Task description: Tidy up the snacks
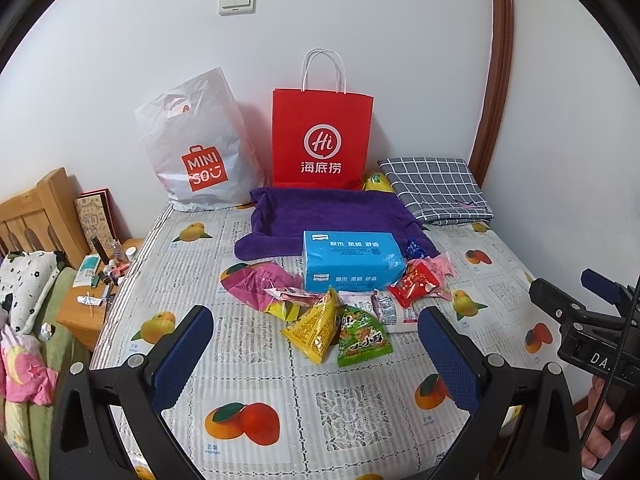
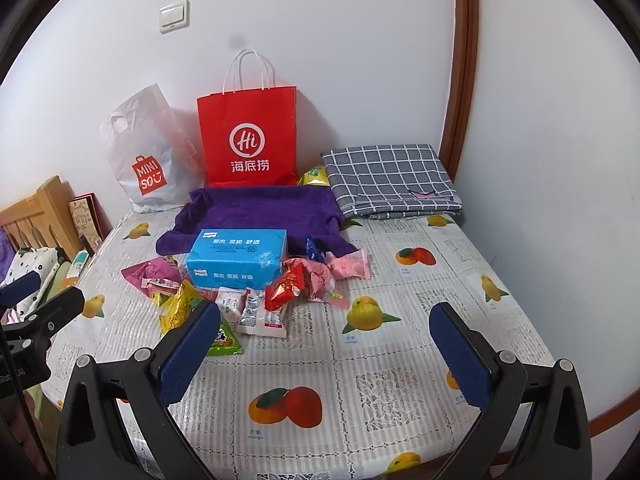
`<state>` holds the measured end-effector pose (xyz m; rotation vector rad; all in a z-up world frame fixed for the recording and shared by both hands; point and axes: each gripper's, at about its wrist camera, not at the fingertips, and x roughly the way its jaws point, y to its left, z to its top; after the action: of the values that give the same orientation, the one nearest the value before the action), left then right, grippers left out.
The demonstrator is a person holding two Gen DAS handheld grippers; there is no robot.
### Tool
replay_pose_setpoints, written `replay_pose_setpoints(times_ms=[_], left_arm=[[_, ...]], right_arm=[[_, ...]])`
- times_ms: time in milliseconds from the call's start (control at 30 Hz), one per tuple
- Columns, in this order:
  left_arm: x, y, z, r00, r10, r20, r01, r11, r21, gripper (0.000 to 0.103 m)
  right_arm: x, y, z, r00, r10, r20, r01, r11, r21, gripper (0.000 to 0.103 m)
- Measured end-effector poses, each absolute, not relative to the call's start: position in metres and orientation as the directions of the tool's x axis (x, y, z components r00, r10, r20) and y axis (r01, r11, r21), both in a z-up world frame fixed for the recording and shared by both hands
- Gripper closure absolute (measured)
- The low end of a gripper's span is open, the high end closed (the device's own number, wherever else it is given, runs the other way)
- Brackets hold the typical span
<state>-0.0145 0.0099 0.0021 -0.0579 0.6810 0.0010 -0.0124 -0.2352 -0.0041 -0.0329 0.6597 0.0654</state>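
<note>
Standing red paper bag (image 1: 322, 138), contents hidden, snacks (image 1: 340, 312) loose on table (image 1: 248, 376)

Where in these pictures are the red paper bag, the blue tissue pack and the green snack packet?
red paper bag (image 1: 322, 142), left wrist view, on its white round logo.
blue tissue pack (image 2: 236, 260), right wrist view, on its top face.
green snack packet (image 1: 362, 338), left wrist view, on its printed front.

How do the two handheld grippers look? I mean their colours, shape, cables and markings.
Both are black plastic frames with two fingers lined in dark blue textured pads, joined by silver rivets. From the left wrist view, the left gripper shows this, and the right gripper appears sideways with white letters "DA" and a thin black cable. The right gripper's own view shows the same build.
</note>
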Motion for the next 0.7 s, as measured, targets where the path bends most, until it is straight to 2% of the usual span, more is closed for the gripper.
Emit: replay_pose_setpoints(times_ms=[700], left_arm=[[-0.019,0.013,0.003,0.781,-0.031,-0.624,-0.015,0.997,-0.069,0.000]], right_arm=[[-0.016,-0.222,-0.004,0.788,0.081,-0.610,-0.104,0.995,-0.003,0.000]])
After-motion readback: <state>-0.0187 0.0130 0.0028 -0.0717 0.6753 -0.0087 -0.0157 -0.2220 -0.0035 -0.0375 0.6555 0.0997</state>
